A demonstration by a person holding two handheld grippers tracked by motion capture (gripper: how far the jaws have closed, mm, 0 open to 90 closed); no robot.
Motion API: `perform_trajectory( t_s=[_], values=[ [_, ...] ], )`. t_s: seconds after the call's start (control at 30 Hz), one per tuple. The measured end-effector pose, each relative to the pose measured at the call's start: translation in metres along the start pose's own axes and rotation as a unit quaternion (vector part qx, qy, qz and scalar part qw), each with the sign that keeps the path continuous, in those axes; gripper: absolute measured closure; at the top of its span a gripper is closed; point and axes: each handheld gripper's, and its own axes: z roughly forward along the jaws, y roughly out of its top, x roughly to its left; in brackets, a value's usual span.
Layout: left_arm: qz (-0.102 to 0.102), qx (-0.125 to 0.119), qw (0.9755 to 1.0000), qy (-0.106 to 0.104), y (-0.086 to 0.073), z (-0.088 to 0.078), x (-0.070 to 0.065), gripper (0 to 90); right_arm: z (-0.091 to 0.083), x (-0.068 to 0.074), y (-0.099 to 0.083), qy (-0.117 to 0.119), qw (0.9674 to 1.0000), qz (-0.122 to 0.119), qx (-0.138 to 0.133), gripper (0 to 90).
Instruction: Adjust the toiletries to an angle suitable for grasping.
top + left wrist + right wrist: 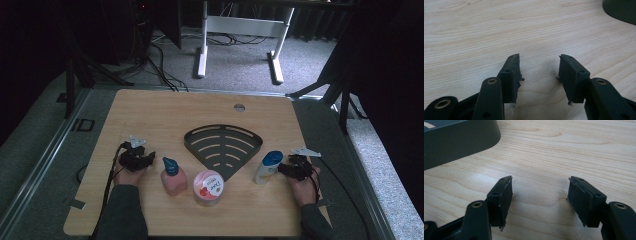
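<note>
Nearest the person, both forearms come in low and rest on the wooden table (150, 115). Left gripper (141, 159) sits just left of the pink bottle (173, 177); its own view shows the jaws apart with bare wood between the pads (512, 75), so it is released and grasping nothing. Right gripper (290, 169) lies just right of the white bottle (267, 167); the right gripper view likewise shows separated pads (501, 200) over bare grain, nothing held.

Row of items, front of table: pink bottle with blue cap, upright; round pink-lidded jar (208, 187) just beside it to the right and slightly nearer the person; white bottle with blue cap, upright, close to the right tip of the rack. All three stand on the tabletop.

Behind them, mid-table: black fan-shaped rack (222, 145), slotted, its point toward the person. Nothing lies on it. A dark curved edge of it appears at the upper right of the left gripper view and the upper left of the right gripper view.

Further back: a grommet hole (239, 107) near the far edge, then carpet, cables and a white desk frame.

Judgement: work looks to be at the start. If the toiletries belong on the rack, none is placed yet and none is gripped; all three moves remain. Each gripper is near a bottle, which suggests a first grasp is next.
</note>
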Motion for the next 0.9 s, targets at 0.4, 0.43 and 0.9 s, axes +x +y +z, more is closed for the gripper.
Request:
perform_trajectory(
  t_s=[0.4, 0.43, 0.9],
  values=[
    [0.030, 0.012, 0.9991, -0.028, 0.000, -0.013, -0.008, 58.1, -0.001, 0.000, -0.001, -0.001, 1.0000, -0.001, 0.000, 36.1],
    [0.034, 0.009, 0.9990, -0.029, 0.001, -0.016, -0.010, 59.3, -0.001, 0.000, -0.001, -0.001, 1.0000, -0.001, -0.001, 36.1],
    [0.047, -0.017, 0.9946, -0.091, 0.002, -0.054, -0.023, 90.0, -0.001, 0.001, -0.001, 0.002, 1.0000, -0.002, 0.000, 35.4]
  ],
)
